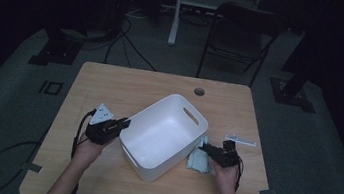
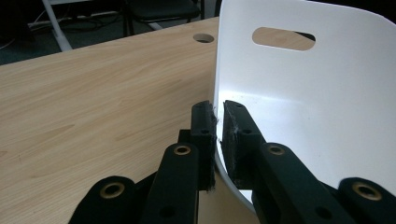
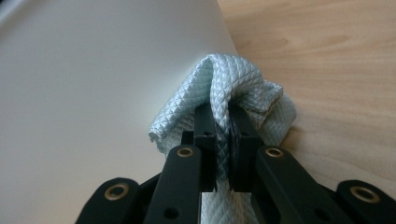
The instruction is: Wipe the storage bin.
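Nearest the person, the right gripper is pinching a fold of pale blue quilted cloth, its jaws closed on the fabric with only the cloth's thickness between them. The cloth is bunching up against the outer wall of the white plastic tub and is draping down toward the wooden table. In the high view the cloth is sitting just beside the tub's right wall, with the right gripper touching it.

Across the tub, the left gripper is clamping the thin rim of the tub, one jaw outside and one inside, steadying it. In the high view the left gripper is meeting the tub at its left edge.

Farther off, a small grey plate-like piece is lying on the table to the right, and a cable hole is showing near the far edge.

The risks, as I judge them: the right grip is taking only a narrow fold, so the cloth may be slipping free if it is dragged hard along the wall. The left hold is on a slick, curved rim, so a sideways push from the cloth could be twisting the tub out of the jaws or sliding it across the table. The tub looks light and empty, so it may also be tipping.
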